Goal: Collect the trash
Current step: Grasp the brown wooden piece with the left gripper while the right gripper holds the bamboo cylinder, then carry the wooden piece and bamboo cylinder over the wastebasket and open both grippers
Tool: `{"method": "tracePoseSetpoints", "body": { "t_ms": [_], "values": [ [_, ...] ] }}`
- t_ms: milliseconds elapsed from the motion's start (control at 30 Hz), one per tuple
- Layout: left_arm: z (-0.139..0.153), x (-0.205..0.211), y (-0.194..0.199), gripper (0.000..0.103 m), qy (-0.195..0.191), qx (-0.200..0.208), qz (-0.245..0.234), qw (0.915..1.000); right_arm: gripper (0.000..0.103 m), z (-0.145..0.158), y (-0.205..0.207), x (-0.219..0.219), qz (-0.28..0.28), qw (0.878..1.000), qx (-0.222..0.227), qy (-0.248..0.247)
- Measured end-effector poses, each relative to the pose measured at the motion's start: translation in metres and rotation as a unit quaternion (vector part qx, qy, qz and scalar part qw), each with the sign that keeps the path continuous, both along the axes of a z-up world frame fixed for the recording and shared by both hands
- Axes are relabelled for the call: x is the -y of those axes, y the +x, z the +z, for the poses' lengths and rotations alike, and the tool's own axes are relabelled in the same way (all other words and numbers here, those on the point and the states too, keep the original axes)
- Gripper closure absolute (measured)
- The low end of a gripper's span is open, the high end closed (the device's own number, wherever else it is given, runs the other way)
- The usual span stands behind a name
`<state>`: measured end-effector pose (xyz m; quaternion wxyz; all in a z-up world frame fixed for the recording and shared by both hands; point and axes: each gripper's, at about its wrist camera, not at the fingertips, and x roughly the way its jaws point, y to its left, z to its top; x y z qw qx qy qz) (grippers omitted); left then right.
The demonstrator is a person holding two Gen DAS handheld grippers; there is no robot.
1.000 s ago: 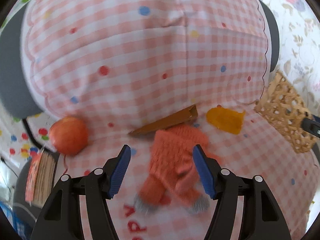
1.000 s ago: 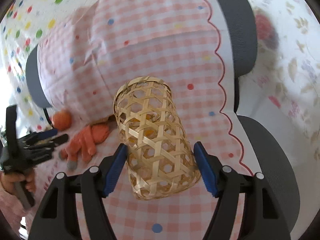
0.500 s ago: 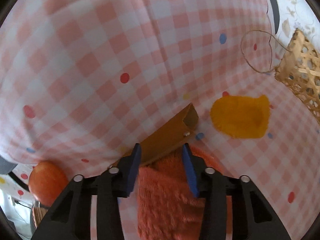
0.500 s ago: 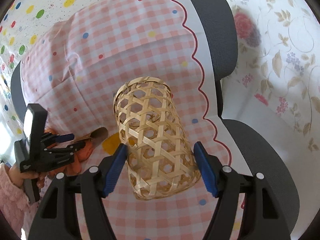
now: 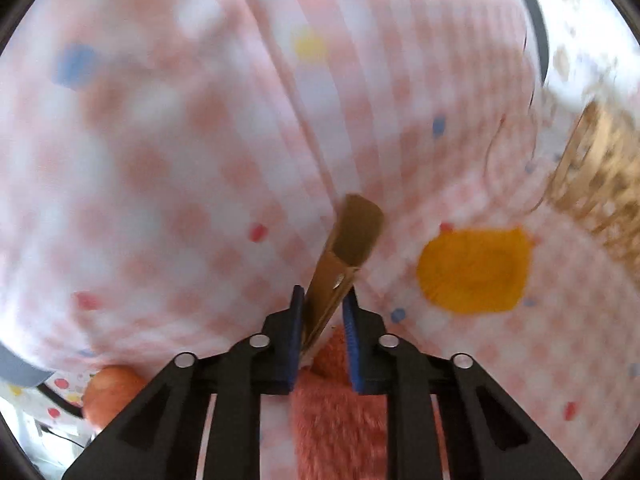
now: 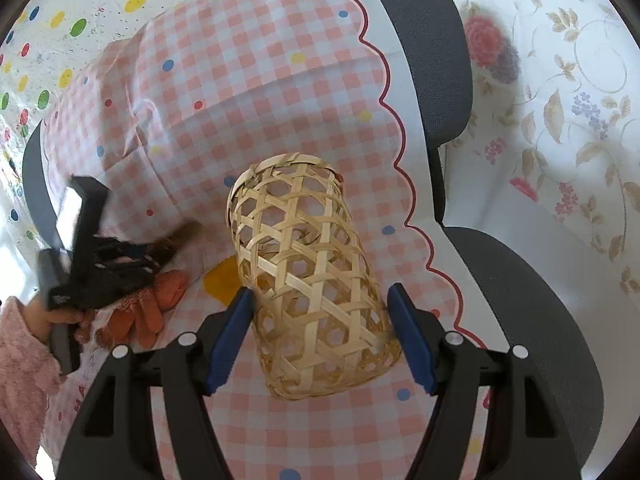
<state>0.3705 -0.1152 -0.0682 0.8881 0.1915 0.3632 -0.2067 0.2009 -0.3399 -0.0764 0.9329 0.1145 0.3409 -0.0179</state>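
In the left wrist view, the left gripper [image 5: 323, 308] is clenched on the near end of a brown paper tube [image 5: 349, 248], a piece of trash whose open far end points up and away over the pink checked cloth [image 5: 160, 160], apparently so it can be carried to the woven bamboo basket [image 5: 600, 184] at the right edge, with an orange knitted glove [image 5: 340, 420] below the jaws and a yellow scrap [image 5: 474, 270] lying just beside. In the right wrist view, the right gripper [image 6: 320, 336] grasps that basket [image 6: 308, 280] by its sides near the closed end, tilted with its open mouth toward the chair back [image 6: 424, 52], probably held ready as the receptacle, while the tube [image 6: 182, 236] sits in the other claw at the left, near the mouth but still outside it
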Motion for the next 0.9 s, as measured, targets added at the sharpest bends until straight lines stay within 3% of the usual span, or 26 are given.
{"method": "tracePoseSetpoints", "body": {
  "t_ms": [100,267,367,467,733,900],
  "values": [
    [0.033,-0.020,-0.022,0.091,-0.056,0.005,0.013,0.9983,0.035,0.010,-0.010,-0.004,0.000,1.000,0.010,0.001],
    [0.089,-0.048,-0.087,0.091,-0.171,0.023,0.018,0.9849,0.035,0.034,-0.041,-0.014,0.006,0.999,0.035,-0.006],
    [0.102,-0.057,-0.131,0.091,-0.202,0.043,0.021,0.9783,0.035,0.043,-0.063,-0.020,0.008,0.999,0.043,-0.012],
    [0.095,-0.067,-0.174,0.091,-0.228,0.043,0.017,0.9725,0.035,0.044,-0.090,-0.024,0.008,0.999,0.042,-0.016],
    [0.047,-0.016,-0.255,0.091,-0.264,0.007,-0.015,0.9645,0.035,0.028,-0.152,-0.018,-0.009,0.999,0.025,-0.027],
    [0.043,0.010,-0.297,0.091,-0.279,0.004,-0.050,0.9591,0.035,0.023,-0.198,-0.001,-0.041,0.998,0.027,-0.032]
  ]
}}
